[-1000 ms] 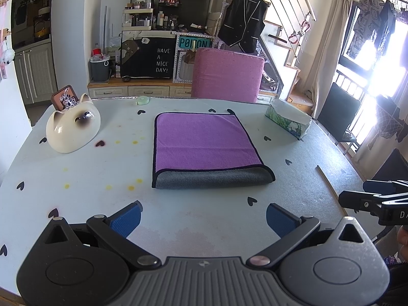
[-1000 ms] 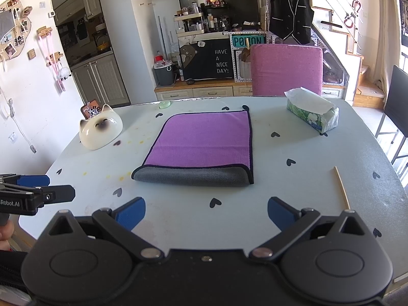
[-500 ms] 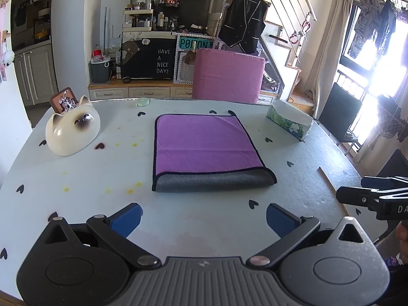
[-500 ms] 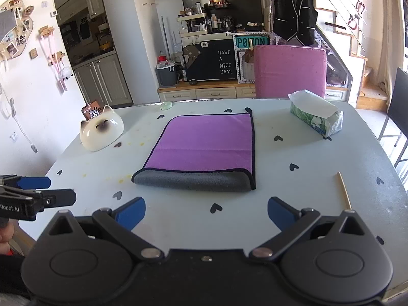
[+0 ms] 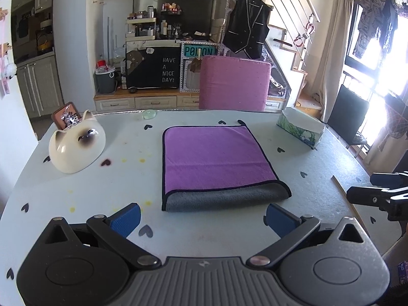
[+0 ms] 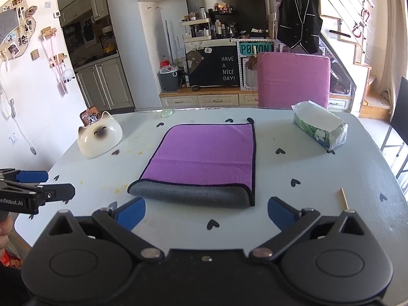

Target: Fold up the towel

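A purple towel [image 5: 214, 158] with a grey underside lies folded flat in the middle of the pale table [image 5: 76, 186]; its rolled grey fold faces me. It also shows in the right wrist view [image 6: 204, 160]. My left gripper [image 5: 202, 220] is open and empty, just short of the grey fold. My right gripper [image 6: 205, 214] is open and empty, also just short of the fold. Each gripper shows at the edge of the other's view, the right one [image 5: 377, 193] and the left one [image 6: 33, 191].
A white cat-shaped bowl [image 5: 76, 145] sits on the left of the table. A tissue box [image 5: 301, 127] stands at the right. A thin wooden stick [image 6: 343, 198] lies near the right edge. A pink chair [image 5: 234, 84] stands behind the table.
Both grippers have moved forward toward the towel's near fold. Both stay open. The towel has not moved.
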Motion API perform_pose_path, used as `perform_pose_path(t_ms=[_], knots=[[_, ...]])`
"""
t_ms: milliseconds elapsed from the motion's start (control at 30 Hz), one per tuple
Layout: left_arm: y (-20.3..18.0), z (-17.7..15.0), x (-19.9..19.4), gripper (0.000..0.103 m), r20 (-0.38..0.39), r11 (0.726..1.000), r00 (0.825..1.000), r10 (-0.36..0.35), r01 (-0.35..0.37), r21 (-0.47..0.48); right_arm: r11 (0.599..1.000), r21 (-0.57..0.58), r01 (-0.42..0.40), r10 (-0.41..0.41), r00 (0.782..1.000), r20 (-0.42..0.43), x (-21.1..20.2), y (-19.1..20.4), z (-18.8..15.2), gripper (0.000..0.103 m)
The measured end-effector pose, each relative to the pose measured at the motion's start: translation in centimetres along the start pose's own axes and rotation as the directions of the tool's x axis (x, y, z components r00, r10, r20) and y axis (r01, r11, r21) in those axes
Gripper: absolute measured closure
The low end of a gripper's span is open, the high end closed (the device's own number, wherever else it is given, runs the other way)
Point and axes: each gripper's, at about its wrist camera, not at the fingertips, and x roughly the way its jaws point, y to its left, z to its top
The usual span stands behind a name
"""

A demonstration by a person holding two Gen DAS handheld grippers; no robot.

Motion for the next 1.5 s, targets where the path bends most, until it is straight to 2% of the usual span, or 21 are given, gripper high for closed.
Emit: perform_pose_path(t_ms=[367,633,933,1167,1400,1500], knots=[[0.5,0.8,4.2,0.0,-0.029,1.0,1.0,-0.002,0.003,0.014,1.0,-0.012,-0.027,0.027,0.999,-0.022,4.0,-0.7,0.4,0.001],[1.8,0.8,8.5,0.0,-0.063,1.0,0.998,0.006,-0.008,-0.026,0.997,-0.075,0.024,-0.024,1.0,0.003,7.9,-0.8,-0.2,0.001],[2.6,0.4,13.0,0.0,-0.079,0.999,0.996,0.033,-0.035,-0.025,1.0,-0.012,0.019,-0.019,0.999,-0.048,13.0,-2.3,-1.1,0.001],[3.6,0.5,16.1,0.0,-0.093,0.999,0.995,0.037,-0.041,-0.036,0.998,0.023,-0.05,0.051,0.998,-0.023,15.6,-3.5,-1.3,0.001],[4.8,0.4,18.9,0.0,-0.111,0.996,0.993,0.051,-0.058,-0.068,0.997,0.025,-0.069,0.069,0.998,-0.002,17.9,-4.5,-0.7,0.001],[5.2,0.4,19.7,0.0,-0.097,0.997,0.995,0.038,-0.044,-0.06,0.995,0.04,-0.088,0.088,0.996,0.009,18.9,-5.4,-0.5,0.001]])
